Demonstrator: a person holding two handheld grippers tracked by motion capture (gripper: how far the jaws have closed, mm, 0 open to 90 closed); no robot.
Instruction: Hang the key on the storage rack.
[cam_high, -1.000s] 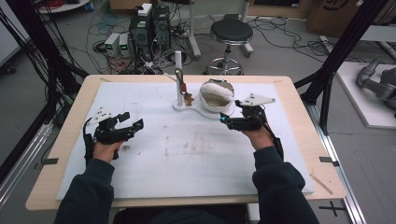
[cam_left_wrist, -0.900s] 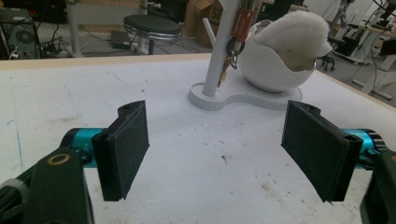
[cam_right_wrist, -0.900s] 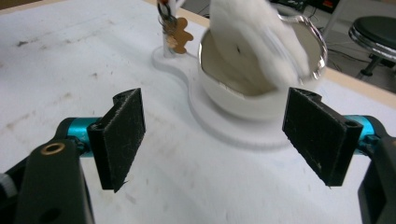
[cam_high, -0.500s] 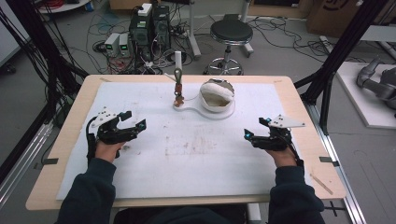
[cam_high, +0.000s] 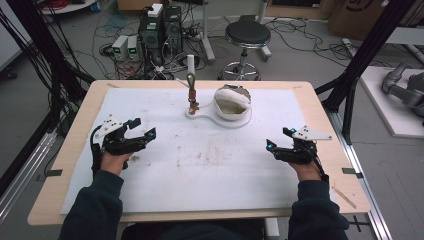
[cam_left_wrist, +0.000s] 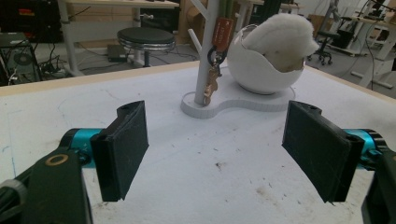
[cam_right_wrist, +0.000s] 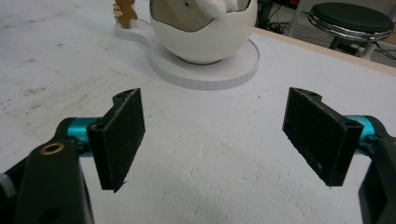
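Keys (cam_left_wrist: 213, 79) hanging vertically on stand (cam_left_wrist: 208, 51)

Left tongs (cam_high: 142, 133) held low with jaws spread wide; right tongs (cam_high: 277, 140) likewise gaping, forearms well apart.

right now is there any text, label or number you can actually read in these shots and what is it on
Nothing reads clearly.
Cardboard box on the floor at the far right: dark printing, too cut off and blurred to read.
Orange tag hanging on the white stand: any marking is too small to read.
Left gripper and right gripper: no lettering visible.
Egg-shaped white bowl: no text.
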